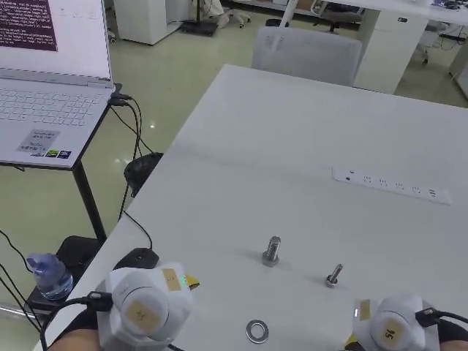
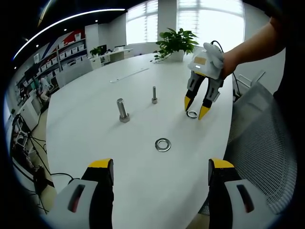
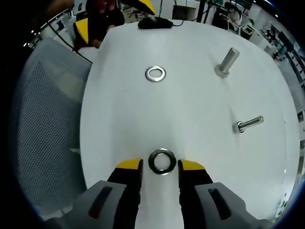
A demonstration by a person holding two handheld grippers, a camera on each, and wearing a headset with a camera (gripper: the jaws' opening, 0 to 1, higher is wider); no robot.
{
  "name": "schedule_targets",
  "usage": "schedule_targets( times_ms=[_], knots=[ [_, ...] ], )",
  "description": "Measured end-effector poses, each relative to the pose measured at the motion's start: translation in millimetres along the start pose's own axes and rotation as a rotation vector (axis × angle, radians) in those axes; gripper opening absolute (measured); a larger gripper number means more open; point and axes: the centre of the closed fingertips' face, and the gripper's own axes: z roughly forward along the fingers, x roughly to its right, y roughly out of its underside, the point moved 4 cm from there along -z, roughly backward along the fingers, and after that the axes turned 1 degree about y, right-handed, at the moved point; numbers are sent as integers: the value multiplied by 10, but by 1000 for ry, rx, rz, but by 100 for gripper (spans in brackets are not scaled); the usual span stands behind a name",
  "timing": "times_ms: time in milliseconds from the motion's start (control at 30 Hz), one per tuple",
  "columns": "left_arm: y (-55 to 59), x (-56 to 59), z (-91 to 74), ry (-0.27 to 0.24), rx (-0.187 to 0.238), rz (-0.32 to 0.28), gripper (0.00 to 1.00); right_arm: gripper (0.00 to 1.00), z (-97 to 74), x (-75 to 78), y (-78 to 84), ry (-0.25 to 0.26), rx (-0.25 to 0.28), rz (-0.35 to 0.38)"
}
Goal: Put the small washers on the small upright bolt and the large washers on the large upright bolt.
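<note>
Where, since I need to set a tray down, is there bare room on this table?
Widest bare stretch: between the power strip and the large bolt and small bolt. The table toward the chair is bare too. Crowded near edge: a washer lies ahead of the left claw; the right claw straddles a second washer.

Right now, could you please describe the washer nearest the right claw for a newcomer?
On the white table, find the right claw near the table's edge. The washer lies flat between its open yellow tips; the other washer lies alone, farther off.
</note>
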Motion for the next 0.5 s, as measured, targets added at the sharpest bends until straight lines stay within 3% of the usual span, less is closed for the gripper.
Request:
schedule_targets(
  times_ms=[500],
  knots=[
    [-8, 9, 7, 1, 8, -7, 79, 27, 13, -10, -45, -4, -75, -19]
  ],
)
